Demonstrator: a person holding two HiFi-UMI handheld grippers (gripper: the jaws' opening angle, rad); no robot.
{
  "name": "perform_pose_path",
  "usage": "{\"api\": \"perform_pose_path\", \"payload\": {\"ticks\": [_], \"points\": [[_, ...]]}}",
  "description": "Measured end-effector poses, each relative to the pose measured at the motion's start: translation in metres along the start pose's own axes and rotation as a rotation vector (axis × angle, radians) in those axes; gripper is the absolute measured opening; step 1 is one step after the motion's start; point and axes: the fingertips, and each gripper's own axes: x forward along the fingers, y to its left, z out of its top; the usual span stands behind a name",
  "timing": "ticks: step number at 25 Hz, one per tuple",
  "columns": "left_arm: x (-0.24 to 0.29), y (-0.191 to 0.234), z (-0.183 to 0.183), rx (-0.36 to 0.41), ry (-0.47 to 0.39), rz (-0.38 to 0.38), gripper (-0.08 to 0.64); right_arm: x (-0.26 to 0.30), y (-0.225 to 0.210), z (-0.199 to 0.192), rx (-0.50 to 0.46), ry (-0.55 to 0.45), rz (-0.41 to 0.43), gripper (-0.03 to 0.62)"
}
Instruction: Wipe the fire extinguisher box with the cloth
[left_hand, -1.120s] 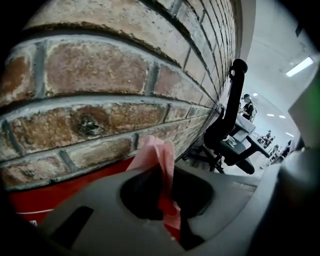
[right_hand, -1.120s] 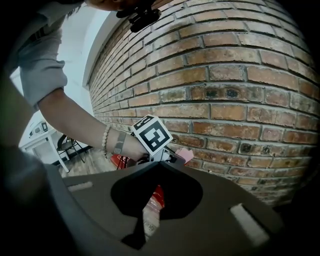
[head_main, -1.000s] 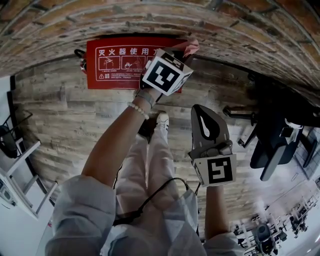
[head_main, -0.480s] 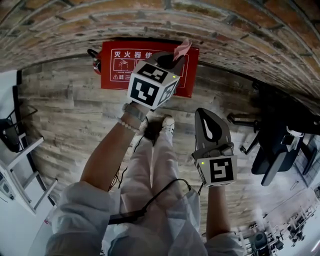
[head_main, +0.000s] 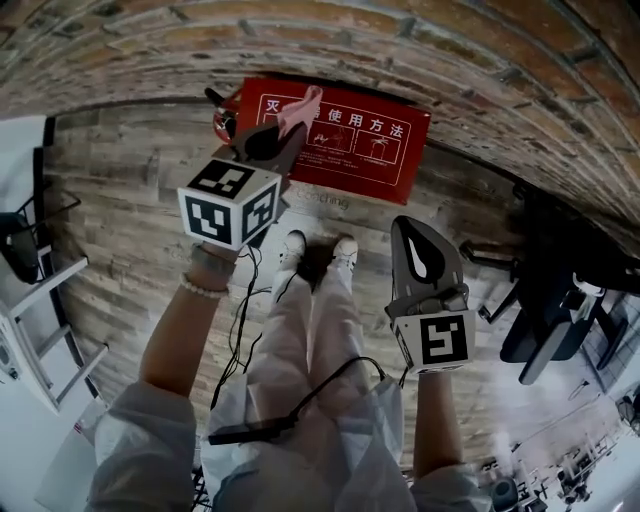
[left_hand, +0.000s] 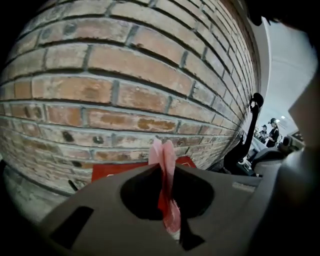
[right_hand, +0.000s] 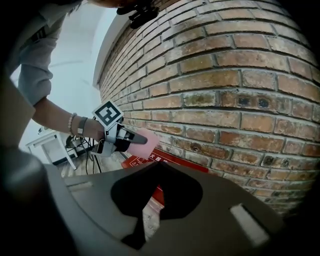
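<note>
The red fire extinguisher box (head_main: 365, 140) stands on the floor against the brick wall; it also shows as a red box (left_hand: 112, 171) past the left jaws and as a red box (right_hand: 176, 161) in the right gripper view. My left gripper (head_main: 272, 140) is shut on a pink cloth (head_main: 302, 106) over the box's left end. The cloth (left_hand: 164, 162) stands folded between the jaws. My right gripper (head_main: 418, 252) hangs lower right of the box, shut and holding nothing. From it I see the left gripper (right_hand: 127, 140) and its cloth (right_hand: 146, 142).
A brick wall (head_main: 330, 45) runs behind the box. A red extinguisher with a black hose (head_main: 222, 112) sits at the box's left end. Black equipment (head_main: 560, 290) stands at the right, a white rack (head_main: 35, 330) at the left. A cable (head_main: 240, 300) trails on the wooden floor.
My left gripper has carried the cloth leftward along the box, from its right end to its left end. The right gripper has stayed where it was.
</note>
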Motion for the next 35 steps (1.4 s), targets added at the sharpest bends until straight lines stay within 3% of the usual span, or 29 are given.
{"api": "perform_pose_path", "payload": {"ticks": [8,15,25,35], "points": [[-0.056,0.082,-0.027,-0.039,0.06,0.144,0.009,0.015,0.013,0.004,-0.013,0.016,0.03,0.008],[-0.072,0.143,-0.047,-0.117,0.084,0.268,0.01,0.021,0.018,0.004,-0.02,0.026,0.037,0.008],[-0.041,0.163,-0.064,-0.191,0.133,0.253,0.011,0.028,0.024,0.003,-0.018,0.037,0.045,0.008],[-0.022,0.153,-0.064,-0.182,0.152,0.226,0.011,0.027,0.023,0.001,-0.014,0.038,0.041,0.008]]}}
